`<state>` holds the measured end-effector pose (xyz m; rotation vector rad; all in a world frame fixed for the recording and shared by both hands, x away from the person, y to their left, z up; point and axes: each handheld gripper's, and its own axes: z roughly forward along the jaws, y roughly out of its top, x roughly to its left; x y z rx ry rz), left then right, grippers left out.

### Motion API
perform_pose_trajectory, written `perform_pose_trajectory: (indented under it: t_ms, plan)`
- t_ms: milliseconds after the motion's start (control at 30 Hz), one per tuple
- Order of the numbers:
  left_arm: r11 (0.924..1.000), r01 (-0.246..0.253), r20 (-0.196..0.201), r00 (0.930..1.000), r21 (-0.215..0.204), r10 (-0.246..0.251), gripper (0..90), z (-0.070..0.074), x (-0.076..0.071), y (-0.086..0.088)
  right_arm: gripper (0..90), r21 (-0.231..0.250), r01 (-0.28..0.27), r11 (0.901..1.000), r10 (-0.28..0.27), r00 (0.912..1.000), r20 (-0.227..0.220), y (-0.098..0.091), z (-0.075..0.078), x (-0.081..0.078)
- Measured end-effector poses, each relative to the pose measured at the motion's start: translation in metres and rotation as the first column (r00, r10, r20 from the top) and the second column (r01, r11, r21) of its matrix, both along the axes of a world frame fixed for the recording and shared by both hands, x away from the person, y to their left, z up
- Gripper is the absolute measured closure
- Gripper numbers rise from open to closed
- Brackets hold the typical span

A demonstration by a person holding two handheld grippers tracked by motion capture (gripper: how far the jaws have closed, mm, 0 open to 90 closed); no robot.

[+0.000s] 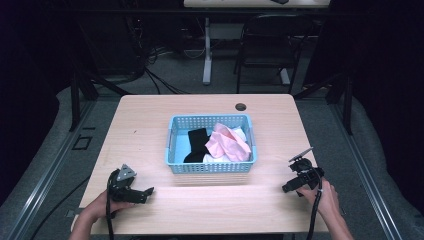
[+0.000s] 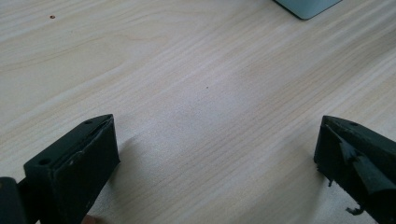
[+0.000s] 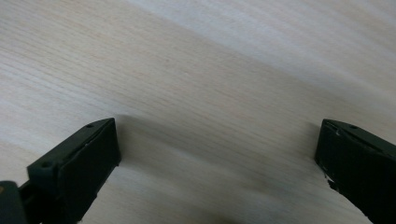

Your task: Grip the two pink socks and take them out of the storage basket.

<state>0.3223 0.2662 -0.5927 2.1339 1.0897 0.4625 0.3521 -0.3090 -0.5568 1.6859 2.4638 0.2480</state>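
The basket (image 1: 210,167), a light blue plastic one with perforated walls, sits at the middle of the pale wooden table (image 1: 150,120). Inside it, a pink cloth (image 1: 227,142) is heaped toward 3 o'clock, a black cloth (image 1: 196,145) lies beside it toward 9 o'clock, and a bit of white cloth (image 1: 240,134) shows behind and under the pink one. A small part of the basket's blue corner (image 2: 308,7) also appears at 1 o'clock in the left gripper view.

From the basket, the left gripper (image 1: 142,192) lies at about 8 o'clock, low on the table, held by the person's left hand (image 1: 97,207). Its jaws stand wide apart with only bare wood between them; it holds nothing.

The right gripper (image 1: 289,187) lies at about 4 o'clock from the basket, in the person's right hand (image 1: 325,197). Its jaws are likewise spread wide over bare tabletop, empty.

At 12 o'clock near the table's far edge is a round cable hole (image 1: 240,106). Beyond the table stand a dark chair (image 1: 270,45) and a white table leg (image 1: 207,50).
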Motion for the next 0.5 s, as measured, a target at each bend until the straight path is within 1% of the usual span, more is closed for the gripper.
perform_pose_trajectory:
  t_ms: [33, 100, 133, 200, 267, 300, 333, 367, 433, 500]
  plan:
    - [1.0, 0.001, 0.0, 1.0, 0.002, -0.001, 0.0, 0.0, 0.0, 0.0, 0.0, 0.016, 0.001, 0.9999, -0.001, 1.0, 0.007, 0.0, 0.003, 0.0]
    - [1.0, -0.001, 0.0, 1.0, 0.0, 0.001, 0.0, 0.0, 0.0, 0.0, 0.0, 0.03, 0.005, 0.9995, -0.006, 0.9996, 0.028, 0.001, 0.008, 0.0]
    - [1.0, 0.0, 0.0, 1.0, 0.0, 0.0, 0.0, 0.0, 0.0, 0.0, 0.0, 0.042, -0.004, 0.9991, 0.003, 0.9996, 0.03, 0.002, 0.012, 0.0]
    - [1.0, 0.0, 0.0, 1.0, 0.0, 0.0, 0.0, 0.0, 0.0, 0.0, 0.0, 0.037, -0.008, 0.9993, 0.006, 0.9987, 0.05, 0.004, 0.017, 0.0]
    - [1.0, -0.002, 0.0, 1.0, 0.0, 0.002, 0.0, 0.0, 0.0, 0.0, 0.0, 0.052, -0.007, 0.9986, 0.004, 0.9978, 0.067, 0.006, 0.02, -0.002]
    - [1.0, -0.003, 0.0, 1.0, -0.001, 0.003, 0.0, 0.0, 0.0, 0.0, 0.0, 0.041, -0.017, 0.999, 0.015, 0.9982, 0.058, 0.006, 0.023, -0.002]
    - [1.0, 0.0, 0.0, 1.0, 0.002, 0.0, 0.0, 0.0, 0.0, 0.0, 0.0, 0.049, -0.03, 0.9984, 0.027, 0.998, 0.057, 0.007, 0.025, -0.002]
    - [1.0, -0.003, 0.0, 1.0, -0.001, 0.003, 0.0, 0.0, 0.0, 0.0, 0.0, 0.039, -0.036, 0.9986, 0.033, 0.9976, 0.061, 0.008, 0.028, -0.003]
    - [1.0, -0.003, 0.0, 1.0, -0.001, 0.003, 0.0, 0.0, 0.0, 0.0, 0.0, 0.034, -0.05, 0.9982, 0.048, 0.9964, 0.07, 0.011, 0.033, -0.005]
    - [1.0, -0.003, 0.0, 1.0, -0.001, 0.003, 0.0, 0.0, 0.0, 0.0, 0.0, 0.047, -0.051, 0.9976, 0.046, 0.9945, 0.094, 0.014, 0.038, -0.006]
